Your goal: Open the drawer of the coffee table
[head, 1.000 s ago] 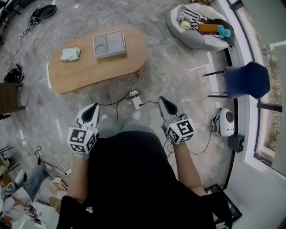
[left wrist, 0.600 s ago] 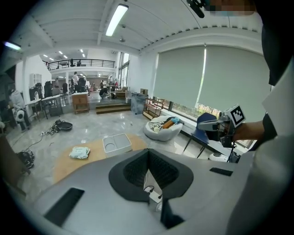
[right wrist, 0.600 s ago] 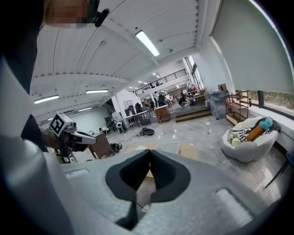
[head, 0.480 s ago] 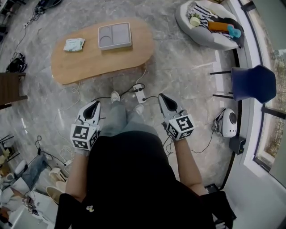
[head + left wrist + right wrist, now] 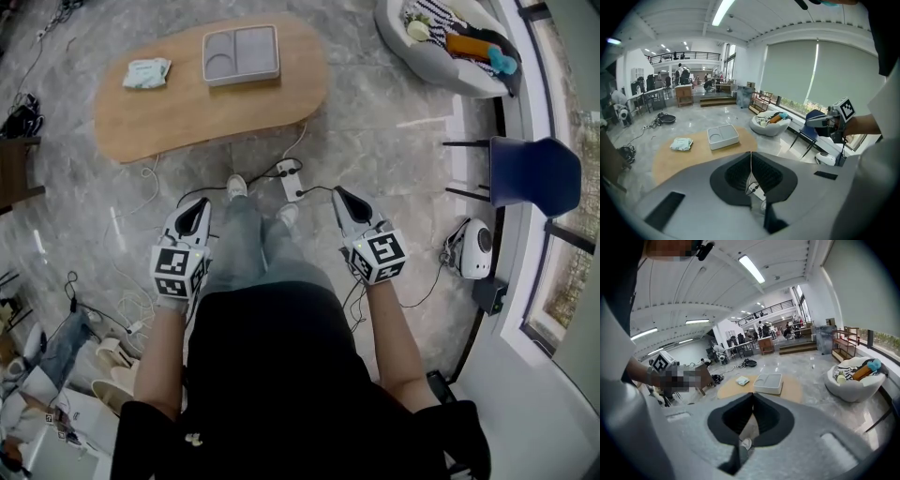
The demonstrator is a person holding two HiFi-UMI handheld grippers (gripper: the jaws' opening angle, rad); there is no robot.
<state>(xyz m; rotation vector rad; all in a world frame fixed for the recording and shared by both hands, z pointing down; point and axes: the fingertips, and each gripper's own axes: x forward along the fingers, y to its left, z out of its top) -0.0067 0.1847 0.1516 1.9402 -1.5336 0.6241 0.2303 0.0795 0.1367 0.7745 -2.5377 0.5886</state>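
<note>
Approach step: the coffee table (image 5: 178, 122) stands well ahead of the person's feet, its drawer out of sight. The left gripper (image 5: 196, 212) and right gripper (image 5: 344, 202) are both closed and empty. The next move probably calls for stepping closer, finding the drawer front and parting the jaws

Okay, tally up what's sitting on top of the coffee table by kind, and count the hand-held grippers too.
On the coffee table:
tray: 1
packet: 1
Hand-held grippers: 2, the left hand-held gripper and the right hand-held gripper
Total: 4
</note>
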